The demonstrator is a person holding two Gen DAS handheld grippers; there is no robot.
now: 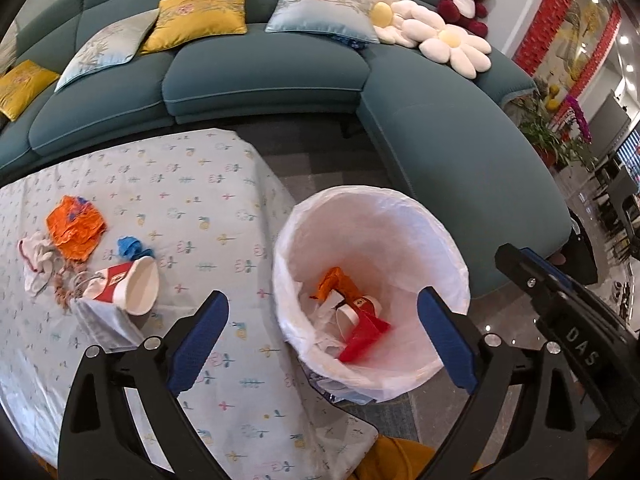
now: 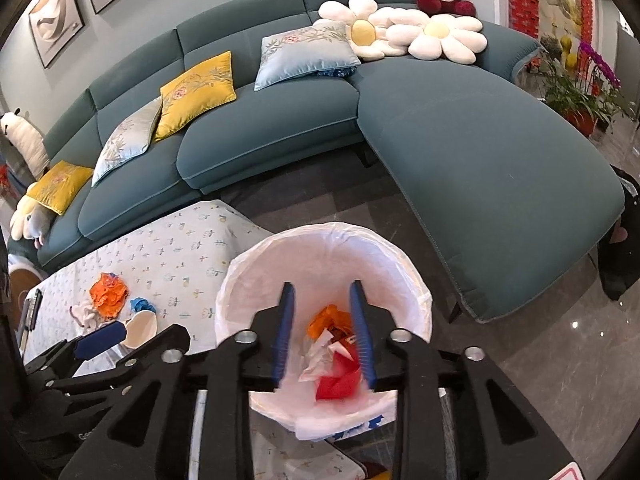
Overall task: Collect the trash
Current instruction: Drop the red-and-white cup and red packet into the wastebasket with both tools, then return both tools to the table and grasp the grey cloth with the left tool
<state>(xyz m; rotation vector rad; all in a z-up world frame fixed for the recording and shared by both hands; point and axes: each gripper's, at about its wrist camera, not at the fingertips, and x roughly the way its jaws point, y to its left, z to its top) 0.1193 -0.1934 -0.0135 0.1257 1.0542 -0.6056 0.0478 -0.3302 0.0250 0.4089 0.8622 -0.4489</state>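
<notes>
On tablecloth [image 1: 208,200]: cup [image 1: 132,286] sideways, mouth rightward.

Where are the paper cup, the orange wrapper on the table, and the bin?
paper cup [image 1: 140,286], left wrist view, inner wall
orange wrapper [image 1: 76,227], left wrist view, crumpled middle
bin [image 2: 416,280], right wrist view, liner rim

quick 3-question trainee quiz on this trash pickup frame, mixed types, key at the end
1. True or false: the white-lined trash bin stands on the floor beside the cloth-covered table.
2. Which lies tipped on its side on the table? A) red-and-white paper cup B) glass bottle C) metal can
3. Fill in: the right gripper hangs over the ____.

Key: 1 true; 2 A; 3 bin. The left gripper is open.
</notes>
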